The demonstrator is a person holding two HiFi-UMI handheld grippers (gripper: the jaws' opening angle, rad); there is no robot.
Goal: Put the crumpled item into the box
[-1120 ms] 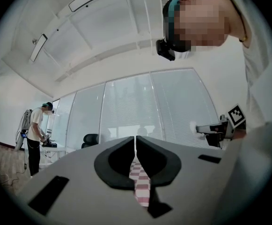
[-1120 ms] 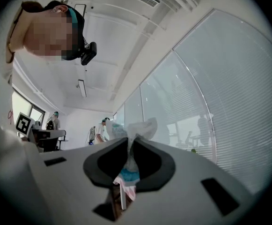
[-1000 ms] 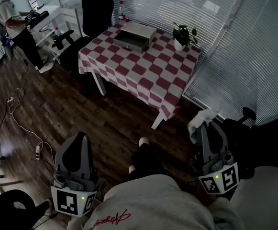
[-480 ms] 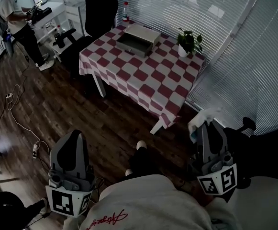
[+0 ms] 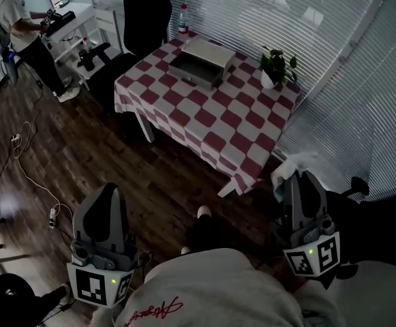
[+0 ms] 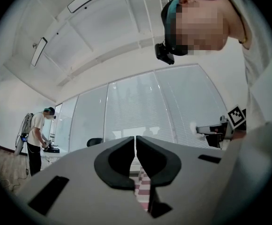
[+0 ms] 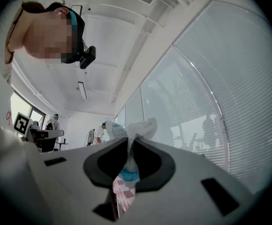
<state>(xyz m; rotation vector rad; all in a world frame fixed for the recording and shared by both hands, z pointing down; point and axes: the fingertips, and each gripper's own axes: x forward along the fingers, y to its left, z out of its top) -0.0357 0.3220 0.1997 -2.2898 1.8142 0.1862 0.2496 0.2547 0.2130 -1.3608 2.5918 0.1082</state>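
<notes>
My right gripper is shut on a crumpled white and blue item, which pokes out above the jaw tips in the right gripper view as a crumpled item. It hangs over the floor near the table's near right corner. The open grey box sits at the far end of the red and white checked table. My left gripper is low at the left, its jaws pressed together with nothing between them.
A potted plant stands on the table's far right corner and a bottle at its far left. Black office chairs stand behind the table. A person works at a desk at the far left. Cables lie on the wooden floor.
The view has shifted slightly, so the table and box sit a little further right and lower in the picture. Both grippers keep their places and the right one still holds the crumpled item.
</notes>
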